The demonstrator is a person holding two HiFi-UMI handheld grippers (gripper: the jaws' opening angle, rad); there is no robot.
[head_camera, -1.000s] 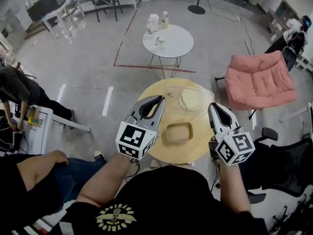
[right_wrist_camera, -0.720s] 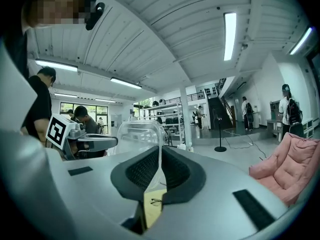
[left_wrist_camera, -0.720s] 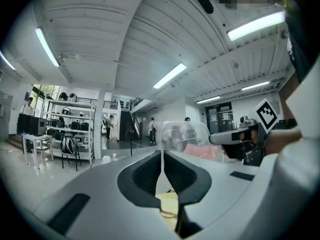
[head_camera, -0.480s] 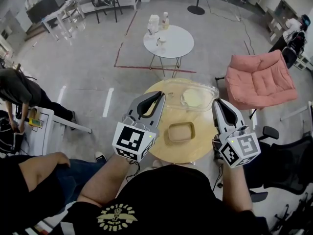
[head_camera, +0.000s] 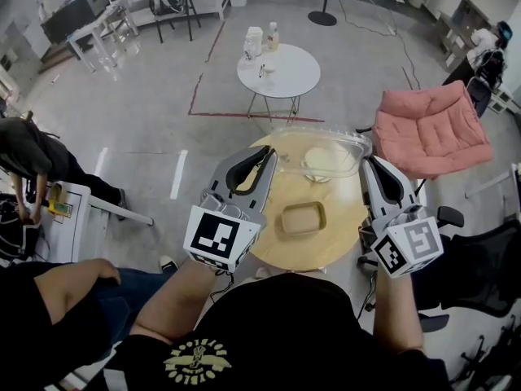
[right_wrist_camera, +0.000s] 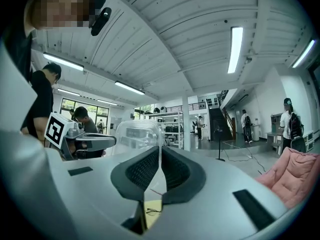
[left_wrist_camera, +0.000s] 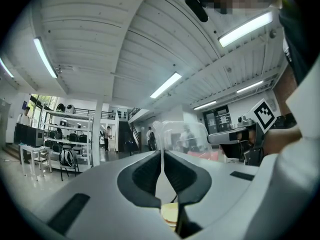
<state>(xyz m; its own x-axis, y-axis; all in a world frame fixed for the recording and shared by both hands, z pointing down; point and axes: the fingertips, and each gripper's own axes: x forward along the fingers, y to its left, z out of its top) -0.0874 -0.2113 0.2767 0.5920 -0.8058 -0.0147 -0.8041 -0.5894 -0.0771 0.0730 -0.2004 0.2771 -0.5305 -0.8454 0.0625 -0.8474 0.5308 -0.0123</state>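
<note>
- Left gripper (head_camera: 268, 158): your jaws are pressed together on the thin left rim of the clear plastic dome lid (head_camera: 319, 147). In the left gripper view only a sliver of clear plastic runs between the pads, and the dome rises just past the tips.
- The lid hangs in the air over the far edge of the round light-wood bench (head_camera: 316, 256). It spans from one gripper to the other and sits roughly level.
- A pale round shape (head_camera: 323, 162) shows through the lid. You cannot tell whether it lies on the bench or belongs to the lid.
- A tan rectangular tray (head_camera: 303, 218) sits near the middle of the bench. It is nearer to you than the lid and apart from it, and it lies between your two grippers without touching either.
- Right gripper (head_camera: 368, 164): your jaws are closed on the lid's right rim. In the right gripper view the clear edge is pinched between the pads, with the dome standing straight ahead of the tips.
- Off the bench, a white round side table (head_camera: 281, 72) with bottles on it stands on the floor beyond the far edge.
- A pink cushioned armchair (head_camera: 435, 129) stands on the floor off the far-right side, near the bench.
</note>
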